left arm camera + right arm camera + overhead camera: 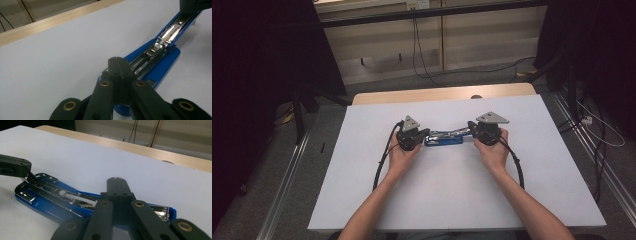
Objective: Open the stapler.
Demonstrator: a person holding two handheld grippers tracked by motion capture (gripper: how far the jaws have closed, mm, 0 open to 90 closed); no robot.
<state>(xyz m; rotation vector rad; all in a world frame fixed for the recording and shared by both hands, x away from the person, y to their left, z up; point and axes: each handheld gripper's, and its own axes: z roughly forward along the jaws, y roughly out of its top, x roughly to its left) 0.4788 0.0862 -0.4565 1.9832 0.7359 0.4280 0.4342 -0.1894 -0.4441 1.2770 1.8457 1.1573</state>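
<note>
Black fingers of the left gripper [117,65] sit pressed together over one end of a blue stapler [160,67]; those of the right gripper [117,185] are likewise closed above its other end. It lies mid-worktop [442,200], swung open, its bright metal channel [62,196] exposed; staples inside cannot be made out.

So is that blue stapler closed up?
No, the blue stapler lies swung open, its shiny metal staple channel exposed.

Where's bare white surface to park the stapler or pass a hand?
Free: the white table left of the left gripper and right of the right gripper, plus the far strip toward the wooden edge. Crowded: the centre, around the blue stapler, and the near side with forearms.
</note>
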